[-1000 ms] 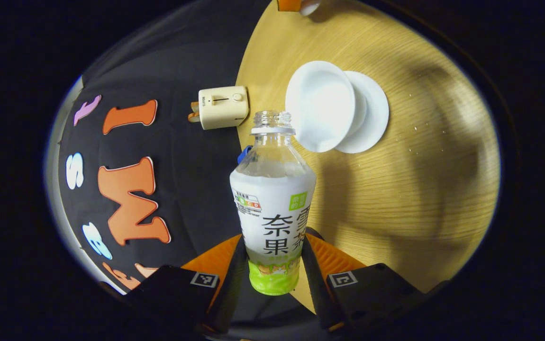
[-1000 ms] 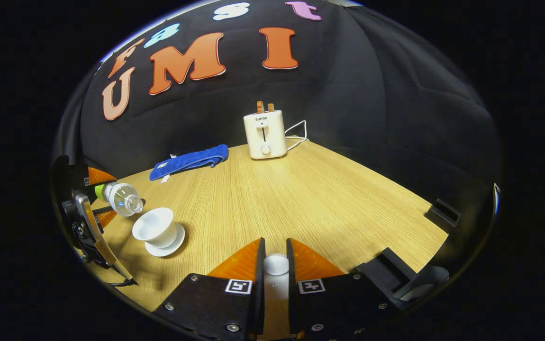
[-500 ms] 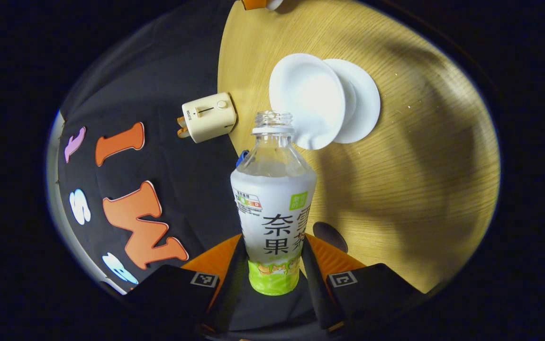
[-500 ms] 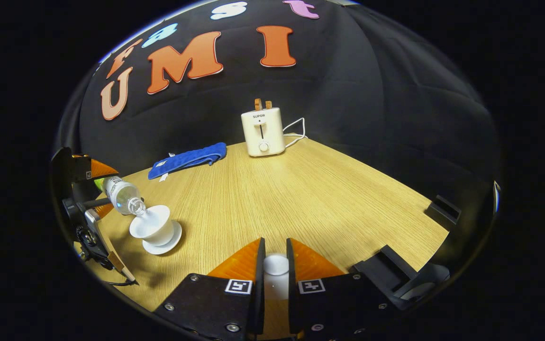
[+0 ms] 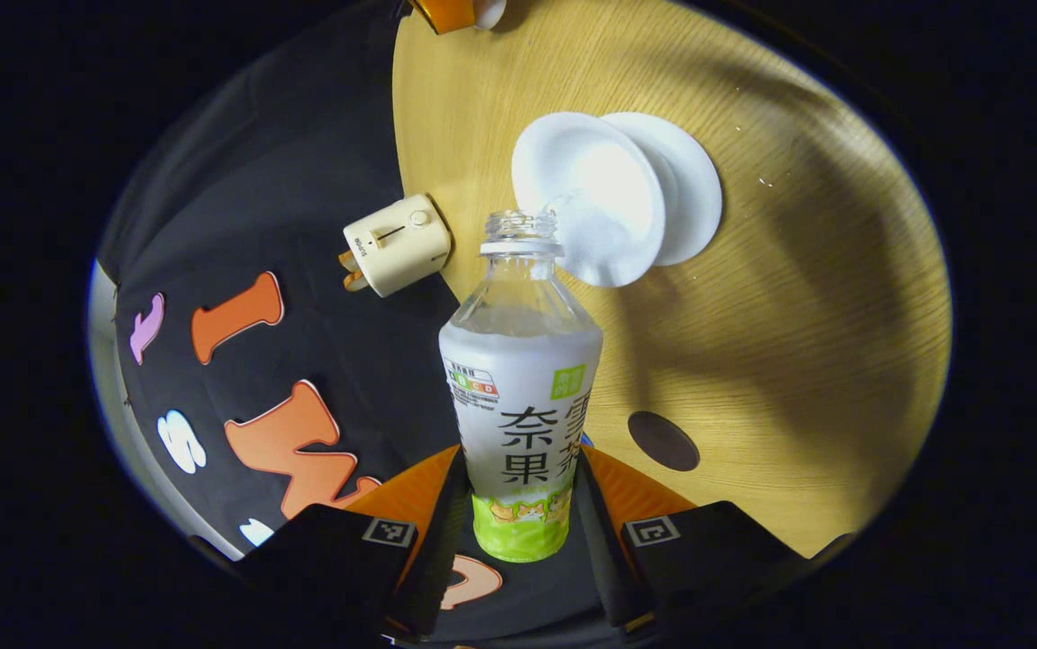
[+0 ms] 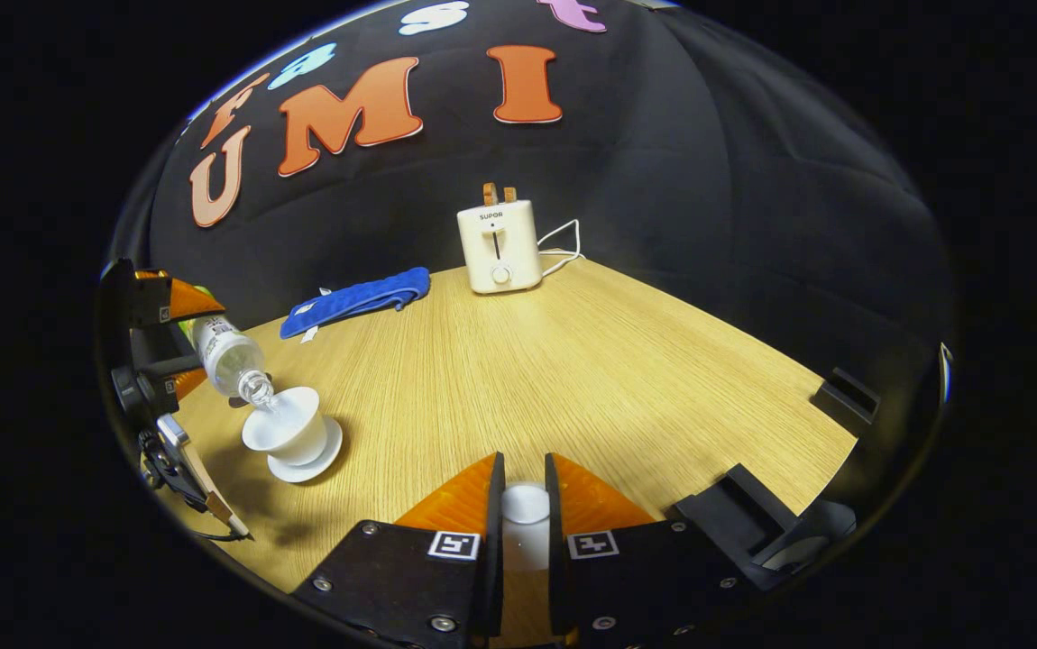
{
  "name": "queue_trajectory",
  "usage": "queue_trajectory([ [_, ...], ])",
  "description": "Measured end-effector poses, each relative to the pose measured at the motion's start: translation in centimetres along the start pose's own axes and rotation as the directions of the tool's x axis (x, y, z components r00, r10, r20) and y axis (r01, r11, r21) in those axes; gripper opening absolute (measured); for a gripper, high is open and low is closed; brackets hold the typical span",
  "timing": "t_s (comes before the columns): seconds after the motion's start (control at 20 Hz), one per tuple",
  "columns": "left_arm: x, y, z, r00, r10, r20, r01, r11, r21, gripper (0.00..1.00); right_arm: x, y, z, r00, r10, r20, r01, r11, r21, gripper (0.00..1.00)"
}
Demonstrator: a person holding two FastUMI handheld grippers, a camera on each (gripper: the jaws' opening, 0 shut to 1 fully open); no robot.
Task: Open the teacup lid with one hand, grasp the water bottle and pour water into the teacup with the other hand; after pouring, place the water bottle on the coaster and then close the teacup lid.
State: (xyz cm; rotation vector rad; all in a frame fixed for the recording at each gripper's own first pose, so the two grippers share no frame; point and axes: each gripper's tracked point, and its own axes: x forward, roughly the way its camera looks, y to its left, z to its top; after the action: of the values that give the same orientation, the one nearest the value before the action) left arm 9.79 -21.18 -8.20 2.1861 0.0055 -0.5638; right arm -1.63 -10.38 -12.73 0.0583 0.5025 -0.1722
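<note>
Both fingers of the left gripper (image 5: 520, 505) clamp the water bottle (image 5: 520, 397) low on its label, tilting it so water streams from its open neck into the white teacup (image 5: 595, 194) on its saucer (image 5: 694, 180). Right gripper (image 6: 525, 532) fingers pinch the teacup lid (image 6: 526, 505) by its white knob above the wooden table (image 6: 573, 361) — well apart from the teacup. A dark round coaster (image 5: 663, 441) lies beside the bottle; a toaster (image 6: 498, 246) and blue cloth (image 6: 358, 300) sit at the table's far edge.
</note>
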Motion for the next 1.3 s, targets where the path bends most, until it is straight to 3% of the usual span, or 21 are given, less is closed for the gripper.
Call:
queue_trajectory([
  [0.05, 0.1, 0.4, 0.0, 1.000, 0.009, -0.001, -0.009, 1.000, 0.012, 0.69, -0.1, -0.1, 0.0, 1.000, -0.002, 0.001, 0.002, 1.000, 0.000, 0.21],
  [0.15, -0.1, 0.7, 0.0, 1.000, 0.022, -0.004, -0.022, 0.999, 0.042, 0.69, -0.1, -0.1, 0.2, 1.000, -0.004, 0.002, 0.004, 1.000, 0.002, 0.17],
  [0.2, -0.2, 1.0, 0.1, 0.999, 0.034, -0.003, -0.034, 0.998, 0.061, 0.69, -0.2, -0.2, 0.2, 1.000, -0.004, 0.004, 0.004, 1.000, 0.002, 0.21],
  [0.6, -0.1, 2.9, 0.1, 0.996, 0.091, -0.008, -0.088, 0.979, 0.183, 0.69, -0.2, -0.3, 0.0, 1.000, -0.009, -0.003, 0.009, 1.000, 0.000, 0.21],
  [0.8, -0.1, 2.7, 0.3, 0.996, 0.087, -0.003, -0.085, 0.982, 0.169, 0.70, -0.1, -0.3, -0.1, 1.000, -0.010, -0.008, 0.010, 1.000, 0.001, 0.21],
  [0.9, 0.0, 1.5, 0.5, 0.998, 0.054, 0.014, -0.055, 0.994, 0.089, 0.68, -0.1, -0.2, -0.2, 1.000, -0.007, -0.012, 0.007, 1.000, 0.005, 0.21],
  [0.95, 0.1, -0.2, 0.9, 0.999, 0.002, 0.039, -0.002, 1.000, -0.008, 0.67, -0.1, -0.2, -0.3, 1.000, -0.005, -0.013, 0.005, 1.000, 0.009, 0.21],
  [1.05, 0.3, -2.0, 1.4, 0.997, -0.049, 0.058, 0.056, 0.990, -0.131, 0.67, -0.1, -0.3, -0.3, 1.000, -0.011, -0.015, 0.011, 1.000, 0.010, 0.21],
  [1.2, -0.2, -4.8, 2.2, 0.991, -0.095, 0.095, 0.121, 0.939, -0.323, 0.70, -0.1, -0.3, -0.2, 1.000, -0.018, -0.021, 0.018, 1.000, 0.011, 0.21],
  [1.3, -0.3, -5.1, 2.3, 0.989, -0.097, 0.109, 0.135, 0.889, -0.438, 0.67, -0.2, -0.3, -0.1, 1.000, -0.019, -0.020, 0.019, 1.000, 0.011, 0.21],
])
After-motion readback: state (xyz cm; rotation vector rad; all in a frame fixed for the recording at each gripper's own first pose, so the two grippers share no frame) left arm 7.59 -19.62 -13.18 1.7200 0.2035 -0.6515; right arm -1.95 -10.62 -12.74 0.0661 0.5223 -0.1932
